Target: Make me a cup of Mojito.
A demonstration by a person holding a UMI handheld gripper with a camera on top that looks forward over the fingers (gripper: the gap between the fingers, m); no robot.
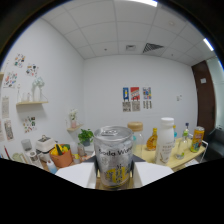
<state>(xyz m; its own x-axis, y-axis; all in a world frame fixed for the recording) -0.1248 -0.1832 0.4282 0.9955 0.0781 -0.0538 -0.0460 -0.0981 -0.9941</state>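
Note:
A silver soda water can [114,157] with a yellow and white label stands upright between my gripper's [114,176] two white fingers [75,175], which press on its lower sides. The can fills the middle of the gripper view and seems held above table height, its pull-tab top facing up. Everything below the fingers is hidden in black.
Beyond the can, a pale wooden table [186,159] carries a white bottle [167,140], a yellow bottle [152,140], a lidded jar [135,131], a green-capped bottle [186,133] and an orange can [198,138]. To the left are a terracotta pot [62,158], a plant [86,135] and wall shelves.

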